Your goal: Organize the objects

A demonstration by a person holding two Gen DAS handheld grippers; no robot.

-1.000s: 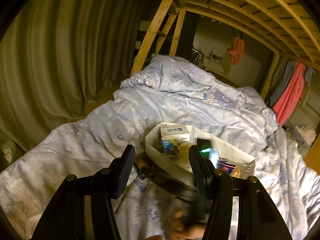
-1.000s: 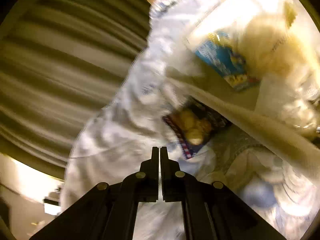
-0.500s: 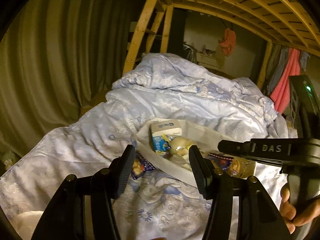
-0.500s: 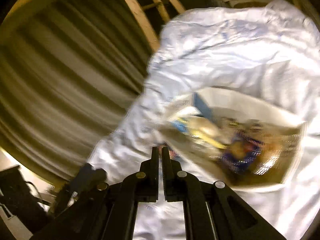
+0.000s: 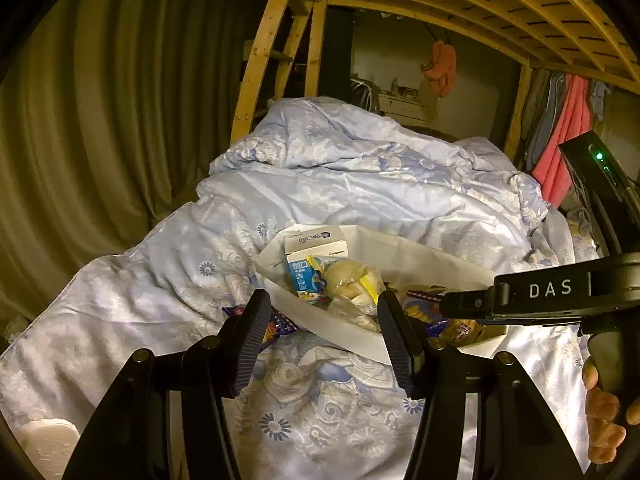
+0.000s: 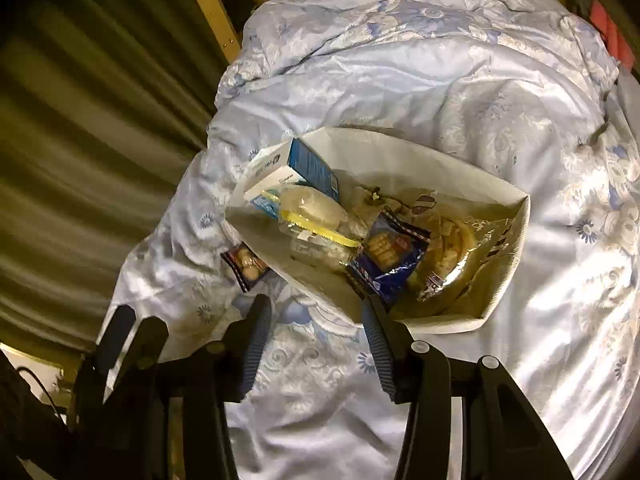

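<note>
Left wrist view: the left gripper point(image 5: 322, 334), black with ribbed finger pads, hangs spread wide and holds nothing above a rumpled, glossy pale-blue floral quilt point(image 5: 360, 188). Beyond its fingers a white paper bag point(image 5: 420, 252) lies open on the quilt, holding a blue-and-white carton point(image 5: 316, 246) and a clear crinkled packet of pale buns point(image 5: 352, 280). A dark blue snack packet point(image 5: 276, 326) lies on the quilt just beside the bag's near wall. The right gripper point(image 5: 540, 290) reaches in from the right side, its fingers not visible here.

Right wrist view: the right gripper point(image 6: 316, 324) is spread apart and empty over the quilt point(image 6: 400, 60). The bag point(image 6: 508, 280) gapes open, showing the carton point(image 6: 308, 168), the bun packet point(image 6: 316, 212) and a shiny blue biscuit packet point(image 6: 388, 256) inside. The loose snack packet point(image 6: 246, 266) lies outside, touching the bag's left wall.
</note>
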